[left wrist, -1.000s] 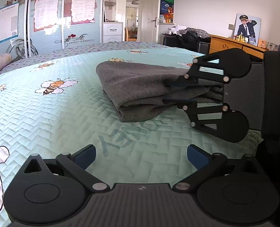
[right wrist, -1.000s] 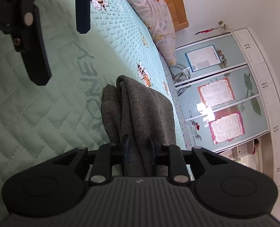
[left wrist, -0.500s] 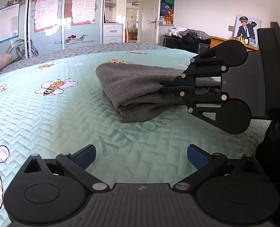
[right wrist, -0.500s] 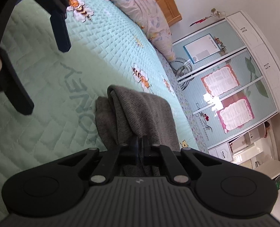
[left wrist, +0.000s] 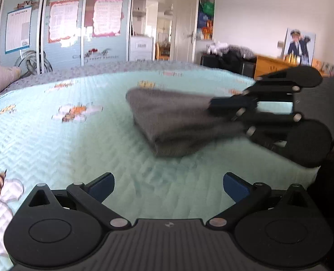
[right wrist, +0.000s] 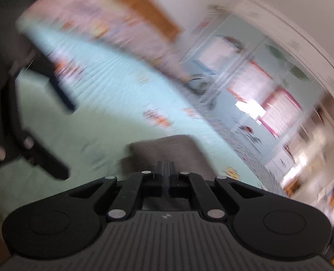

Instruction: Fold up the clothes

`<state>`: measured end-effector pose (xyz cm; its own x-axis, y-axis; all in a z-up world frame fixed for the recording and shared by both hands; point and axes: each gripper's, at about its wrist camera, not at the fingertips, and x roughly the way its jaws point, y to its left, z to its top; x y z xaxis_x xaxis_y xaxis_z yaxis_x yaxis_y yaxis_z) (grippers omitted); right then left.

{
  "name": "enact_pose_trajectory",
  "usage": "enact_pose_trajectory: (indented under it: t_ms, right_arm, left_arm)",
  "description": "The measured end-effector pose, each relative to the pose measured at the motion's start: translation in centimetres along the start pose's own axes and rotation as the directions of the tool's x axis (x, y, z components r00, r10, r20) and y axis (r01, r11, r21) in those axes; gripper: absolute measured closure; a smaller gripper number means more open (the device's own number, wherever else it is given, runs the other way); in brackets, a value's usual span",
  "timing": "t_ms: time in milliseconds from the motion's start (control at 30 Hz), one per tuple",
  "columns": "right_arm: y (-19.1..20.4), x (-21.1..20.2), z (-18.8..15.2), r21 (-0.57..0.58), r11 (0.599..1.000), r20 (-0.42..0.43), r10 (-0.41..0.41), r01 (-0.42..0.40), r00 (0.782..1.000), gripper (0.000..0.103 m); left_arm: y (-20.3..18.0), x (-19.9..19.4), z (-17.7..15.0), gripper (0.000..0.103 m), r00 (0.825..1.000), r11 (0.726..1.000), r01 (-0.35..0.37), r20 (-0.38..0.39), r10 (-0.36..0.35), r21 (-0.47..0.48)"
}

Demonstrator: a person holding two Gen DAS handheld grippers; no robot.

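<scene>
Left wrist view: the left gripper (left wrist: 168, 186) is seen nearest the lens, its blue-padded fingers spread wide with nothing between them, poised over the near edge of the bed (left wrist: 54, 140), whose mint quilted cover is printed with bees. Towards the bed's right edge the grey garment (left wrist: 173, 122), folded into a thick bundle, is lifted at one end by the right gripper (left wrist: 214, 107), whose fingers are pinched on the upper layers. Those jaws have just been closing: a second ago they stood slightly apart around the cloth, and now they are pressed nearly together with the fabric caught between them. The gripped end has been raised off the cover since then, while the far end of the bundle is kept resting on the bed. In the right wrist view, badly blurred, the right gripper (right wrist: 165, 169) is shown shut on the garment (right wrist: 167, 149) with the left gripper (right wrist: 52, 122) off to one side. The bundle is judged secured for its next fold or for carrying away; the loose lower layers could slip from the pinch. Beyond the bed, wardrobe doors (left wrist: 61, 29) with pink notices, an open doorway (left wrist: 162, 33) and a wooden dresser (left wrist: 270, 66) are made out.
</scene>
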<state>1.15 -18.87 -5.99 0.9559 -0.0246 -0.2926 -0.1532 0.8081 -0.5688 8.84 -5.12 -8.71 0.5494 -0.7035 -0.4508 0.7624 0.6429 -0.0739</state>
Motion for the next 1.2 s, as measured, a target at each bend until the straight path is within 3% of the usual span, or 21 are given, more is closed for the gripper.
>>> enact_pose_trajectory:
  t_ms: [100,167,200,333,400,467,500,633,700,767,900,1067,1133,1200]
  right_arm:
    - [-2.9,1.3,-2.2,0.049,0.997,-0.112,-0.052,0.058,0.992,0.090]
    - [-4.0,3.0,-5.0,0.103,0.995,-0.267,0.029,-0.002,0.963,0.090]
    - [-4.4,3.0,-5.9,0.142,0.990,-0.291,0.059,-0.018,0.955,0.090]
    - [-5.3,-0.3,-6.0,0.232,0.973,-0.215,0.048,0.003,0.976,0.086]
    - [-6.4,-1.7,-5.7,0.269,0.962,-0.158,0.001,0.042,0.987,0.075]
    - [-8.0,-2.2,-5.9,0.323,0.943,-0.136,-0.042,0.084,0.990,0.048]
    - [-8.6,-1.9,-6.2,0.342,0.935,-0.140,-0.046,0.092,0.989,0.043]
    - [-9.1,0.4,-10.0,0.360,0.932,-0.259,0.053,0.046,0.964,0.042]
    - [-8.4,-0.2,-10.5,0.332,0.942,-0.250,0.040,0.047,0.967,0.042]
    - [-8.8,-1.2,-10.1,0.370,0.928,-0.210,0.029,0.052,0.977,0.042]
    - [-11.0,-2.3,-8.1,0.443,0.894,-0.093,-0.028,0.066,0.995,0.041]
    - [-14.0,0.3,-7.3,0.572,0.820,-0.075,0.007,0.037,0.997,0.034]
    - [-13.7,1.9,-8.3,0.587,0.808,-0.146,0.042,0.053,0.988,0.032]
    - [-13.0,2.9,-9.8,0.599,0.799,-0.234,0.107,0.056,0.966,0.031]
  left_arm:
    - [-0.7,0.8,2.4,0.001,0.998,0.999,0.043,0.041,-0.044,0.023]
    - [-1.7,2.0,4.2,0.001,0.996,0.996,0.068,0.054,-0.072,0.062]
    - [-2.1,2.8,5.0,0.001,0.995,0.994,0.077,0.055,-0.081,0.076]
    - [-3.8,6.0,7.3,0.001,0.993,0.987,0.102,0.054,-0.109,0.122]
    - [-4.2,8.1,7.4,0.001,0.992,0.985,0.122,0.010,-0.124,0.118]
    - [-4.3,10.2,6.5,0.001,0.991,0.986,0.125,-0.056,-0.119,0.112]
    - [-4.2,11.0,5.7,0.001,0.991,0.987,0.113,-0.078,-0.105,0.117]
    - [-5.2,11.5,3.2,0.001,0.994,0.967,0.081,-0.088,-0.062,0.240]
    - [-6.0,11.3,2.6,0.001,0.995,0.947,0.057,-0.097,-0.028,0.315]
    - [-6.4,11.0,2.9,0.001,0.994,0.937,0.045,-0.105,-0.009,0.345]
    - [-6.0,9.5,5.1,0.001,0.996,0.959,0.074,-0.073,-0.055,0.273]
    - [-5.5,9.1,8.2,0.001,0.996,0.978,0.094,-0.015,-0.092,0.184]
    - [-4.7,11.3,8.1,0.001,0.993,0.989,0.059,-0.106,-0.045,0.133]
    - [-4.1,13.5,7.2,0.001,0.981,0.995,0.013,-0.192,0.006,0.100]
